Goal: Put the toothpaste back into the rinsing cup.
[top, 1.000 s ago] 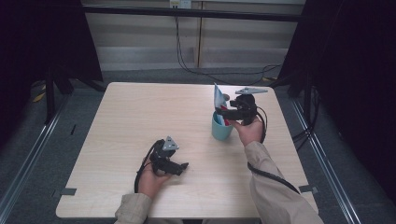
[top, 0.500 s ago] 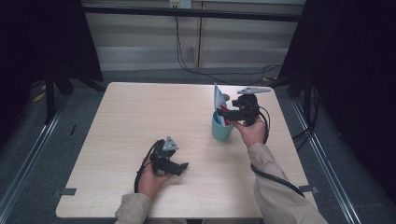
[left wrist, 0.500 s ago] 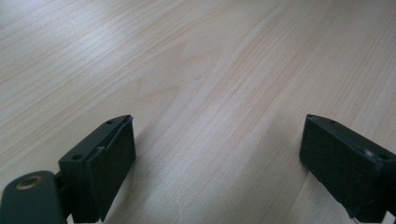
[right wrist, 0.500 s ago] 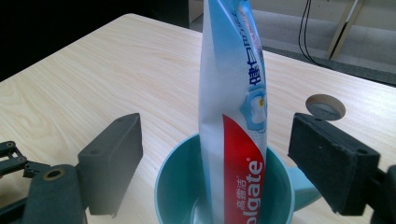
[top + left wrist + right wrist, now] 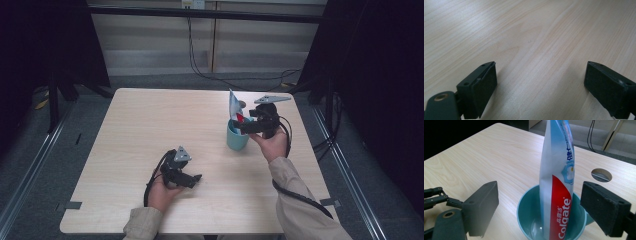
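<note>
The toothpaste tube (image 5: 556, 182) stands upright, cap end down, inside the teal cup (image 5: 526, 205), which sits on the table (image 5: 150, 125) at about 3 o'clock from its middle. The right gripper (image 5: 246, 125) hangs just beside the cup at its 3 o'clock; its jaws have just been opening and stand wide on either side of the tube without pressing it, with a round hole (image 5: 601, 175) in the tabletop beyond. The left gripper (image 5: 192, 179) rests at 6 o'clock near the front edge, well apart from the cup, its jaws wide over bare wood.
</note>
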A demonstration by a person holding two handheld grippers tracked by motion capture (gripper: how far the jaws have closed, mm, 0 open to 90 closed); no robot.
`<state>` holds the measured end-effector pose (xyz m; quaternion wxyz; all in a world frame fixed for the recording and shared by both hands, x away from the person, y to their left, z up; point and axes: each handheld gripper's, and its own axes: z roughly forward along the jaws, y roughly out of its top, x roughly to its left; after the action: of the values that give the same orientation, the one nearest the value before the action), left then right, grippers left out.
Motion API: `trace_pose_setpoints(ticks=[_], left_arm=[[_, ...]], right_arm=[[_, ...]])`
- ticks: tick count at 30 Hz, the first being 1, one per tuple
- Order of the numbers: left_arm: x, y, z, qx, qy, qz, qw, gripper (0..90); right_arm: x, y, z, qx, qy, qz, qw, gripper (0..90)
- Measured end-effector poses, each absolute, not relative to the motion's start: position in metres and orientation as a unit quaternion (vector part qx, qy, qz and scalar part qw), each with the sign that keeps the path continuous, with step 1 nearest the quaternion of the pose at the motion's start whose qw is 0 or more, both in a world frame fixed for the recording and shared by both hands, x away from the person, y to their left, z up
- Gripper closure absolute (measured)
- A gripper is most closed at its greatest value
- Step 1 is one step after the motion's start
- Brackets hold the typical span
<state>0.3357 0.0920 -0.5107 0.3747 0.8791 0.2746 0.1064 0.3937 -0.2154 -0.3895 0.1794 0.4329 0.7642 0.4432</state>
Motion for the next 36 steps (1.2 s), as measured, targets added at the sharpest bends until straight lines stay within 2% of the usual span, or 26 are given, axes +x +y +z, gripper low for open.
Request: trace_pose_setpoints(ticks=[28,36], left_arm=[[0.336,0.092,-0.51,0.88,0.273,0.104,0.374,11.7],[0.335,0.092,-0.51,0.88,0.273,0.104,0.374,11.7]], right_arm=[[0.358,-0.232,-0.39,0.401,0.789,0.433,0.169,14.7],[0.343,-0.242,-0.4,0.396,0.798,0.427,0.158,15.0]])
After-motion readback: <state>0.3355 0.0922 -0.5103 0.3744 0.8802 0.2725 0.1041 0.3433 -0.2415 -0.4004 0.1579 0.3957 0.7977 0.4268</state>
